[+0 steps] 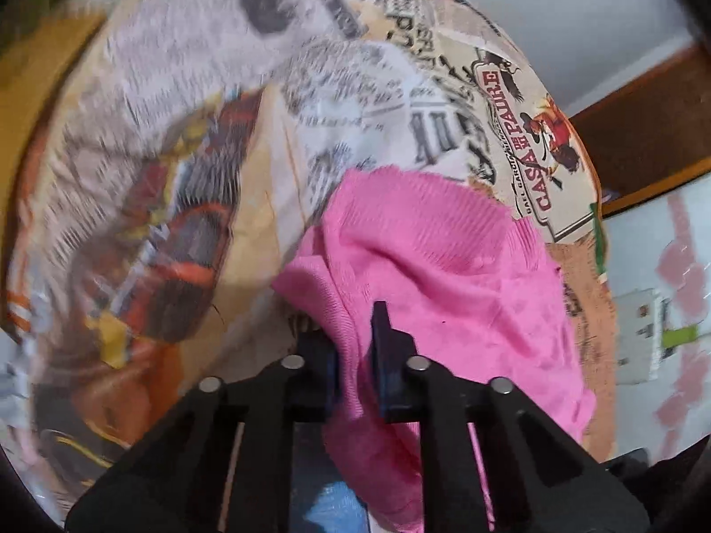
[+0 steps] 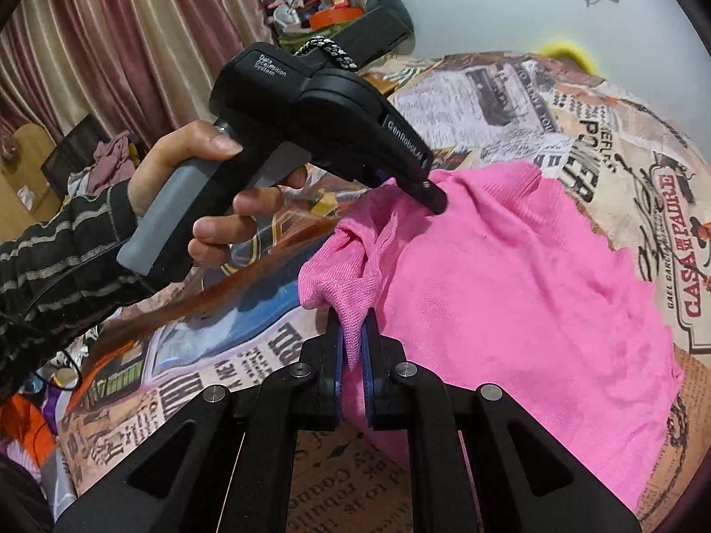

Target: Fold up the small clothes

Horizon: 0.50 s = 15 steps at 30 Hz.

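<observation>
On the newsprint-patterned cloth (image 2: pixel 511 102), toward its near edge: pink garment (image 2: pixel 511 293), spread and rumpled. Left gripper (image 1: pixel 357 346) clamped on a fold at its far side; right gripper (image 2: pixel 352 337) clamped on its bunched near corner.

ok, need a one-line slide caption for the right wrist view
Right gripper shut on a fold of the pink garment while the hand-held left gripper pins its far edge on the newspaper-print cover.
</observation>
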Motion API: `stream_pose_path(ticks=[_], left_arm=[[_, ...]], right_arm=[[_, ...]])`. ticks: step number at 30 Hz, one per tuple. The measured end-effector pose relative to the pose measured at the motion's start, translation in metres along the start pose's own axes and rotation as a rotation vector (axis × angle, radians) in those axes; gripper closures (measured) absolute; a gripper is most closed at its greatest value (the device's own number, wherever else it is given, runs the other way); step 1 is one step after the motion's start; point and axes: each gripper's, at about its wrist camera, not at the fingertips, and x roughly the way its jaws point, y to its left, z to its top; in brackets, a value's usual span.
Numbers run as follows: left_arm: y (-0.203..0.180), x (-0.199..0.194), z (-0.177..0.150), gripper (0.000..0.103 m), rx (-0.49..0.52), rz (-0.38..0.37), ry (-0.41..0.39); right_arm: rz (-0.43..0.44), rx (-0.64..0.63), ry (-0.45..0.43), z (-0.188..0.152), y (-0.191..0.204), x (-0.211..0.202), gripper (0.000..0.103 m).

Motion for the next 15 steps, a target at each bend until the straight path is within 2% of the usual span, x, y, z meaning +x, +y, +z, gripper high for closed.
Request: stream_pose_path(ticks=[8,15], left_arm=[[-0.099,-0.052,0.015,0.092,0.214,0.151,-0.164],[-0.182,-0.055,0.019,0.092,0.299,0.221,-0.199]], right_arm=[[-0.027,0.022,-0.098,-0.008,-0.006,-0.039,0.097],[-0.062,0.112,-0.208,-0.027,-0.037,-0.093,0.097]])
